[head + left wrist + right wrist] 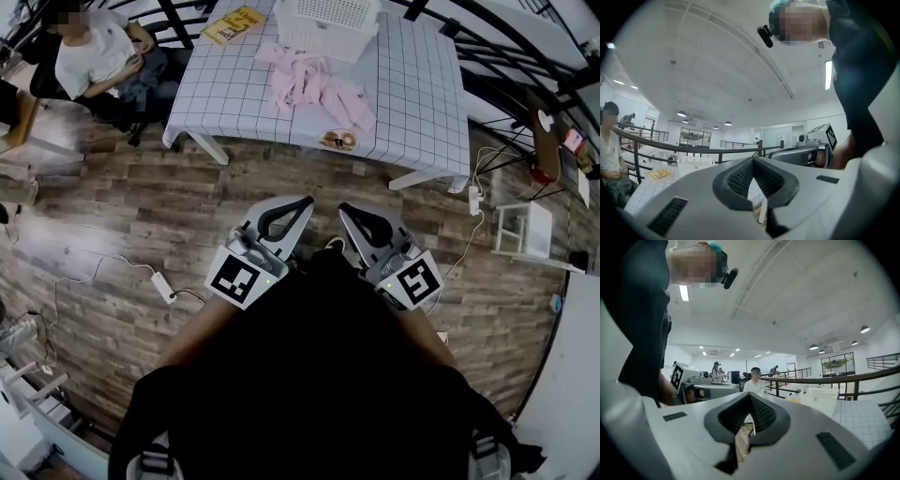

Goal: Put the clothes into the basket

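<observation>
Pink clothes (314, 86) lie spread on the checked table (422, 94), just in front of a white slatted basket (328, 21) at the table's far edge. My left gripper (302, 204) and right gripper (347, 210) are side by side over the wooden floor, well short of the table, both shut with nothing between the jaws. In the left gripper view the shut jaws (752, 159) hide the clothes; the basket (696, 161) shows beyond them. In the right gripper view the jaws (750, 395) are shut too, with the basket (820, 397) to the right.
A yellow book (234, 23) lies at the table's left corner and a small round item (337, 141) near its front edge. A person (94, 52) sits left of the table. Cables and a power strip (164, 286) lie on the floor; a black railing runs behind the table.
</observation>
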Motion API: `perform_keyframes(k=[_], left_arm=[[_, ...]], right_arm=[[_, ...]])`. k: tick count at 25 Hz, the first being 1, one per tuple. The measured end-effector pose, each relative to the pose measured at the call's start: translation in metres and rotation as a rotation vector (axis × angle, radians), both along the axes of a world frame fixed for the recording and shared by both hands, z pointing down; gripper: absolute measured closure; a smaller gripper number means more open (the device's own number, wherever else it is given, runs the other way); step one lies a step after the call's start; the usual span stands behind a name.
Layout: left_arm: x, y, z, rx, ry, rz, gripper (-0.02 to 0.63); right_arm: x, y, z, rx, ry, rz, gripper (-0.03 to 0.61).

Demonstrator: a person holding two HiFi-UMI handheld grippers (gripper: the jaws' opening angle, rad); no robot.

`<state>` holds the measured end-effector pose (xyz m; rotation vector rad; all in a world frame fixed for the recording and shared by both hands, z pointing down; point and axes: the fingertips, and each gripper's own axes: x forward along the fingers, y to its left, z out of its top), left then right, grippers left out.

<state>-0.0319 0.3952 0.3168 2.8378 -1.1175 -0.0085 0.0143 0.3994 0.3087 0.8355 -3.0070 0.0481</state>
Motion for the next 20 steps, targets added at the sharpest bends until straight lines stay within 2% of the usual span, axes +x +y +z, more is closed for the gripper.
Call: perform_keyframes(k=[6, 20], left_arm=[[0.002, -0.034, 0.003, 0.006, 0.001, 0.005, 0.614], [0.028, -0.147, 0.004, 0.006, -0.028, -0.04, 0.614]], right_arm=[[0.002, -0.036, 0.007, -0.058, -0.007, 0.011, 0.563], [0.022, -0.156, 0.011, -0.036, -0.017, -0.065, 0.563]])
